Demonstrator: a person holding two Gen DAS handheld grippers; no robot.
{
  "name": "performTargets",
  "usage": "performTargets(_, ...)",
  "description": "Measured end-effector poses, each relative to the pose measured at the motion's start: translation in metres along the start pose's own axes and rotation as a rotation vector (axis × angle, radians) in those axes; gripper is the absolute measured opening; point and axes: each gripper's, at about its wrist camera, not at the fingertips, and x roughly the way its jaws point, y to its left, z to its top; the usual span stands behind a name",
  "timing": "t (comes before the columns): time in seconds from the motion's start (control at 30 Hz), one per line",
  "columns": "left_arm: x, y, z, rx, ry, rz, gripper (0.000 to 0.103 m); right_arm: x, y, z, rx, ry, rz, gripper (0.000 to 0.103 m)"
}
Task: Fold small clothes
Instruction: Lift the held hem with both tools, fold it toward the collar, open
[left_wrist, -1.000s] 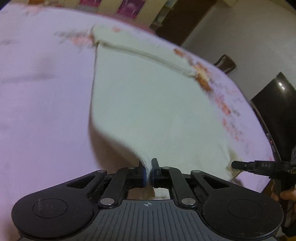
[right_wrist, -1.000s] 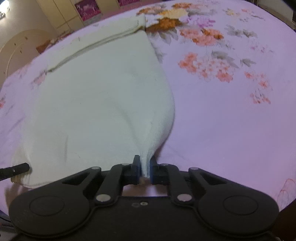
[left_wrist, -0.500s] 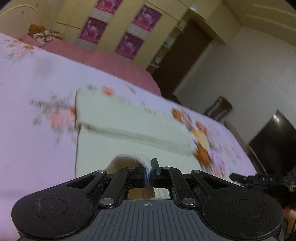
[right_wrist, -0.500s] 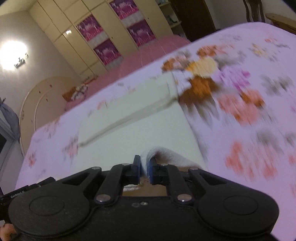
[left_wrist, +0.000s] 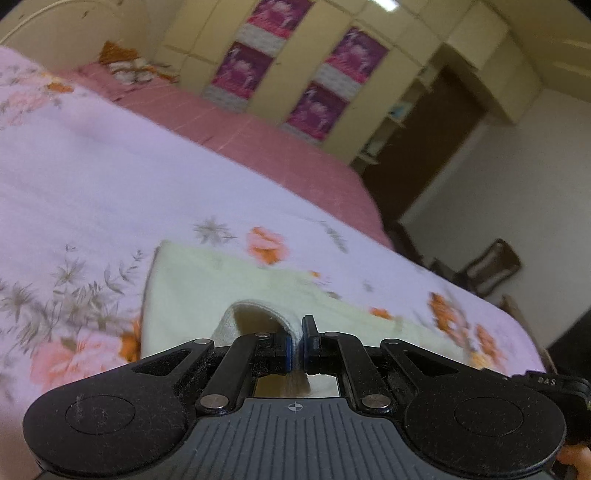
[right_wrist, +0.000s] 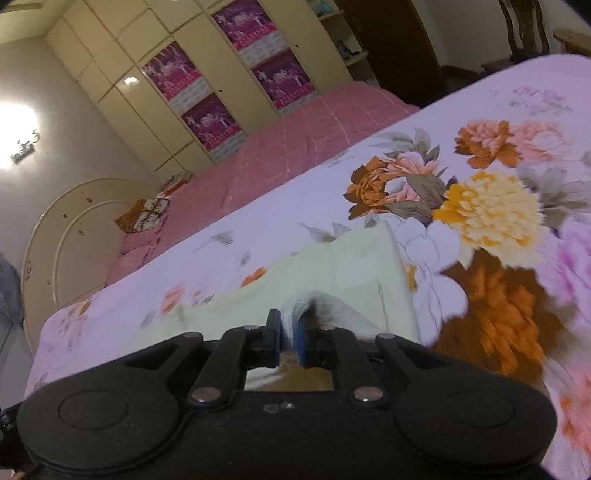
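Both grippers, left (left_wrist: 295, 345) & right (right_wrist: 287, 341), carried cream garment (left_wrist: 192, 280) edge fwd over bed (right_wrist: 258, 236); jaws still clamped on cloth.

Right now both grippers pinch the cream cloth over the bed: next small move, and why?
Probably lower both and let go. The left gripper and right gripper each clamp a corner of the cream cloth, already carried over its far part on the floral bedsheet.
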Motion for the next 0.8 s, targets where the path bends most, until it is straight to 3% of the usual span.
performTargets(0.07,0.014,0.005,0.006,-0.02,-0.009,0.032,0.006,0.023,-0.01,0.011,0.028,0.03,-0.004,0.009)
performTargets(0.17,0.036,0.002,0.013,0.029,0.023,0.064,0.006,0.046,-0.02,0.023,0.065,0.062,-0.002,0.01)
performTargets(0.37,0.054,-0.002,0.023,0.042,0.032,0.099,0.007,0.066,-0.019,0.031,0.05,0.085,-0.019,0.017)
performTargets(0.43,0.058,-0.001,0.024,0.012,0.065,0.116,0.01,0.07,-0.02,0.036,0.074,0.084,-0.014,0.031)
performTargets(0.47,0.058,-0.001,0.024,0.011,0.062,0.116,0.017,0.068,-0.019,0.037,0.075,0.079,-0.004,0.036)
performTargets(0.53,0.052,-0.002,0.025,0.022,0.028,0.13,0.058,0.063,-0.016,0.042,0.055,0.047,-0.025,0.063)
performTargets(0.57,0.045,-0.002,0.027,0.023,-0.008,0.153,0.095,0.057,-0.015,0.044,0.039,0.014,-0.037,0.069)
performTargets(0.6,0.036,-0.002,0.027,0.022,-0.057,0.174,0.102,0.055,-0.014,0.046,0.023,-0.004,-0.043,0.068)
performTargets(0.63,0.029,-0.002,0.028,0.03,-0.101,0.177,0.102,0.051,-0.012,0.047,-0.001,-0.017,-0.053,0.062)
performTargets(0.73,0.027,-0.004,0.031,0.073,-0.081,0.171,0.102,0.047,-0.006,0.047,-0.072,-0.025,-0.082,0.05)
performTargets(0.8,0.027,-0.012,0.024,0.135,-0.07,0.164,0.1,0.046,0.006,0.039,-0.168,-0.025,-0.112,0.048)
